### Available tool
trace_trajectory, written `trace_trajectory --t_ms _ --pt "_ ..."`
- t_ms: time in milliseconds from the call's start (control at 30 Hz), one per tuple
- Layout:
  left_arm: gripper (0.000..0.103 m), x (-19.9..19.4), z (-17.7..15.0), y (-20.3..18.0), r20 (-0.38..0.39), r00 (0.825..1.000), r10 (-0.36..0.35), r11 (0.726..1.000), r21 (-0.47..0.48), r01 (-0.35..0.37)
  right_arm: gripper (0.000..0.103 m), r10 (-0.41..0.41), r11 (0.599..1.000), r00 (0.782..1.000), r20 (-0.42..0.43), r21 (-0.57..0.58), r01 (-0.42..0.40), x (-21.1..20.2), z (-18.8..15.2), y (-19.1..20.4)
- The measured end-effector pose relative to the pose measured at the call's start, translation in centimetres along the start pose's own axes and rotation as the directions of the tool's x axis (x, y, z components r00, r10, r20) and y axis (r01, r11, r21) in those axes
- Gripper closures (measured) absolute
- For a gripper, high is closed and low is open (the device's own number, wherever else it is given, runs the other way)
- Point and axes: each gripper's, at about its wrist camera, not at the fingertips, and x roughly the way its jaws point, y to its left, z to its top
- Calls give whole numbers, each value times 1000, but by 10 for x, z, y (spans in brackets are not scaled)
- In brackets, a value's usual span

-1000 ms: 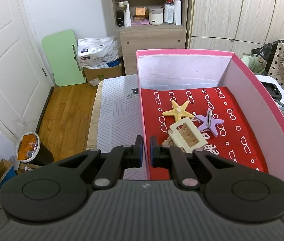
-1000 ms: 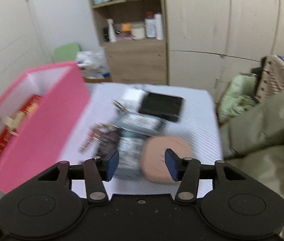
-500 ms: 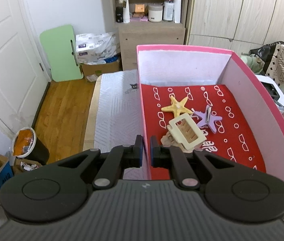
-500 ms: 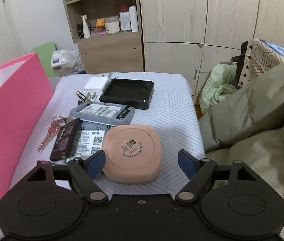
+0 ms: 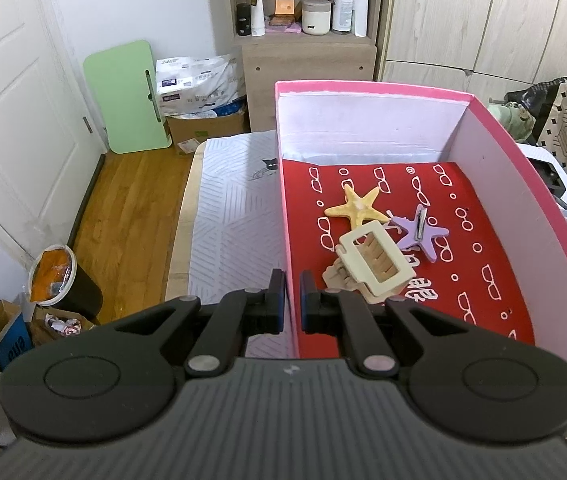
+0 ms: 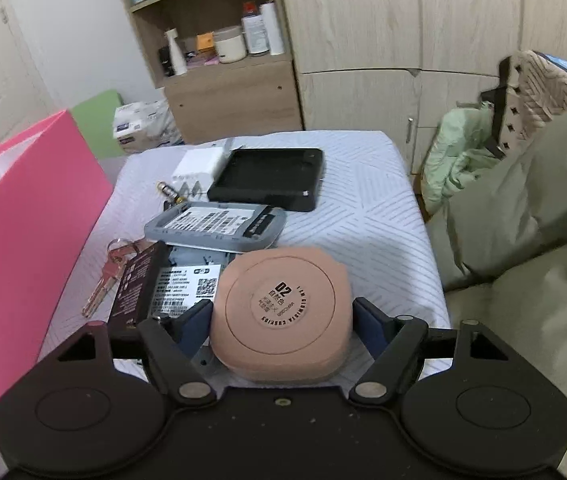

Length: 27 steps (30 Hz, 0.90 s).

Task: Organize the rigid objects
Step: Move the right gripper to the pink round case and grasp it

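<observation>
Peach compact case [image 6: 281, 314] lies between the spread fingers of the right gripper [image 6: 281, 326], its near edge hidden; contact cannot be judged. Left gripper [image 5: 288, 306] clamps the pink box [image 5: 523, 184] wall; a cream hair claw [image 5: 375, 266] inside is partly covered.

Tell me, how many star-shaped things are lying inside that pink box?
2. A yellow starfish lies mid-floor in the pink box; a purple star clip sits just right of it. The cream hair claw overlaps the yellow one and might hide more.
</observation>
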Motion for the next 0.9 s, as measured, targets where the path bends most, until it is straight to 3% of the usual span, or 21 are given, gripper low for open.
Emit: trace_trajectory --t_ms 433,600,900 --pt "96 4 1 2 -17 1000 -7 1000 -19 7 24 -21 996 1000 21 89 19 -10 2 -10" --pt "97 5 0 -1 -23 1000 5 1000 -12 -6 24 -26 998 997 74 59 21 -30 7 0" --pt "97 7 -2 -3 -25 999 22 1000 -17 -22 24 42 999 979 201 -11 -41 -78 18 33"
